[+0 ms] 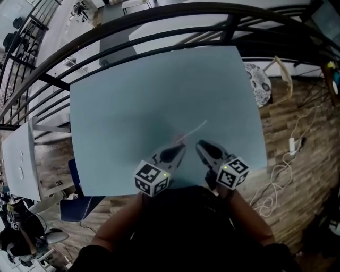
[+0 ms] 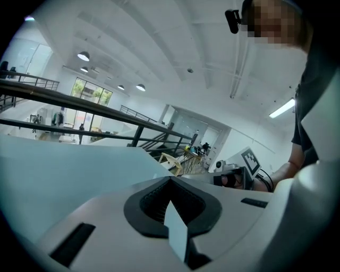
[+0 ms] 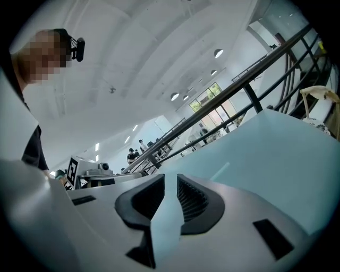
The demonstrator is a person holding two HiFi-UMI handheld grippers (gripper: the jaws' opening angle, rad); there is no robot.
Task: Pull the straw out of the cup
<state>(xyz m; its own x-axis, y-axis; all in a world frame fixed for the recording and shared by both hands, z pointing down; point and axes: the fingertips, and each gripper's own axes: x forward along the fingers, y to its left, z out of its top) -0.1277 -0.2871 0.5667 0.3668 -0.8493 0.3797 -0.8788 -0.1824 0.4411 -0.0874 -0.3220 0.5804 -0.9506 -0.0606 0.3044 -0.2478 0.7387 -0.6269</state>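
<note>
Head view: thin pale straw (image 1: 192, 130) lies on matte table (image 1: 133, 106); left claw (image 1: 181, 149) together, right claw (image 1: 201, 144) apart.

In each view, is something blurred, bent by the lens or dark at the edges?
Head view: soft overall, the straw only a pale streak on the table, the railing bowed by the wide lens. Left gripper view: black corners, near jaws out of focus, ceiling lamps bright. Right gripper view: black corners too, the straw just a faint line.
</note>
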